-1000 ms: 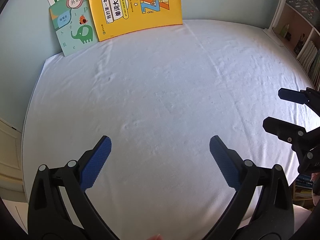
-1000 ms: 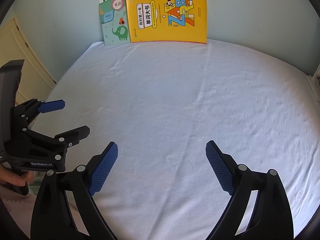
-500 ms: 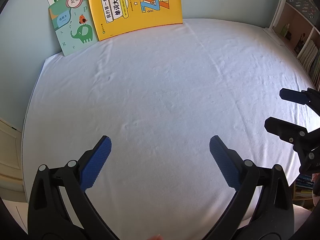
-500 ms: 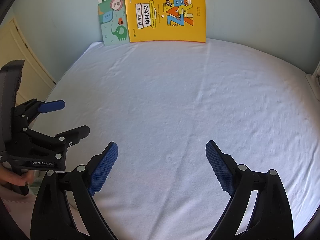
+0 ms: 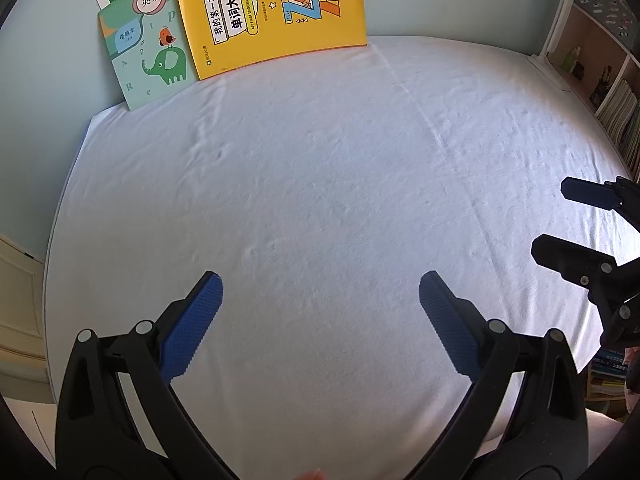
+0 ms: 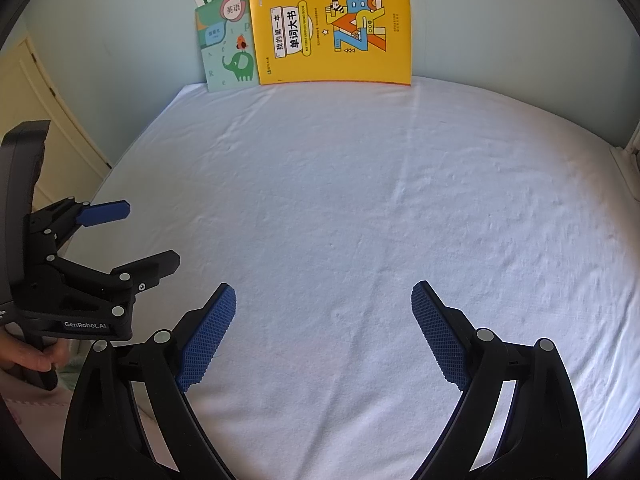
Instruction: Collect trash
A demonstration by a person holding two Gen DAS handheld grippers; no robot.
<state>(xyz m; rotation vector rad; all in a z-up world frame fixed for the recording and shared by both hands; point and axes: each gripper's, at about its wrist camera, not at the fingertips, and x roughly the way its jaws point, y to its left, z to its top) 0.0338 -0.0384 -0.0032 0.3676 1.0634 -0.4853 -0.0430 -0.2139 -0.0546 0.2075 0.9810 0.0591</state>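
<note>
Almost no motion since earlier frames. Left gripper (image 5: 320, 296) and right gripper (image 6: 324, 304) wide apart, holding nothing, near white sheet (image 5: 320, 180) front edge. No trash visible; collection apparently not begun.

A yellow word book (image 5: 276, 12) and a green elephant book (image 5: 146, 58) — both leaning on the wall behind the white sheet (image 5: 320, 184).

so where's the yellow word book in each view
Left wrist view: yellow word book at top, left of centre, leaning on the wall.
Right wrist view: yellow word book at top centre.
Shared landmark: the elephant book stands immediately left of it in both.
</note>
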